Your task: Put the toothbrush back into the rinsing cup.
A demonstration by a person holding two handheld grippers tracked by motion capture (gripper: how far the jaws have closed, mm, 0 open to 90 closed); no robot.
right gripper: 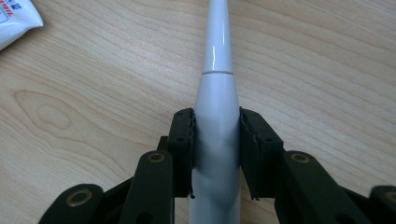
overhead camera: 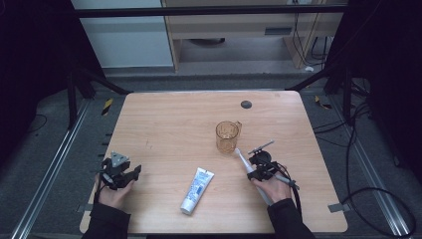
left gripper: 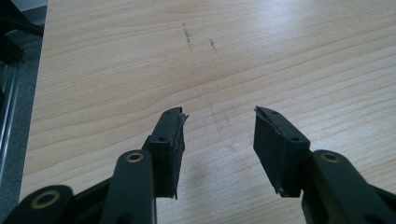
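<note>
Electric toothbrush (right gripper: pixel 215 116), light, rigid and slick, sits clamped at its thick handle by the right hand-held gripper (right gripper: pixel 216 122); left hand-held gripper (left gripper: pixel 219 122) gapes empty at eight o'clock.

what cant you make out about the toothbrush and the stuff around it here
- Toothbrush head: cut off by the top edge in the right gripper view; too small in the high view.
- Its lower handle: hidden by the right tongs and hand.
- Toothpaste tube print: too small.
- Cup contents: unclear through amber plastic.
</note>
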